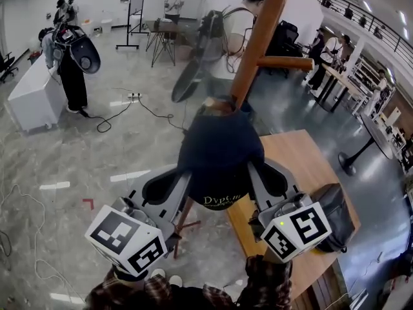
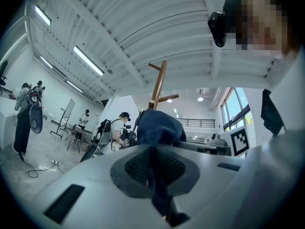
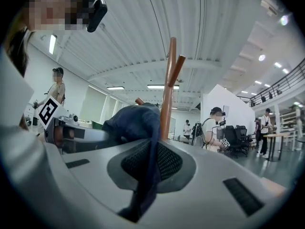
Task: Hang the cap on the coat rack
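Note:
A dark navy cap [image 1: 219, 154] hangs stretched between my two grippers, right in front of the wooden coat rack pole [image 1: 261, 37]. Its top lies against a short peg [image 1: 216, 105] low on the pole, and a longer peg [image 1: 284, 62] sticks out to the right higher up. My left gripper [image 1: 177, 192] is shut on the cap's left edge, and a strip of its cloth [image 2: 159, 190] is pinched between the jaws. My right gripper [image 1: 258, 183] is shut on the right edge, with cloth [image 3: 147, 175] squeezed between its pads. In both gripper views the cap [image 2: 159, 125] [image 3: 133, 123] bulges just ahead, beside the pole [image 2: 159, 82] [image 3: 167, 85].
A wooden table [image 1: 310, 173] stands to the right below the rack, with a black bag [image 1: 335, 215] on its near corner. A white cabinet [image 1: 32, 95] and a person in black [image 1: 71, 70] are at the far left. Cables [image 1: 116, 115] trail over the floor, and more people stand at the back.

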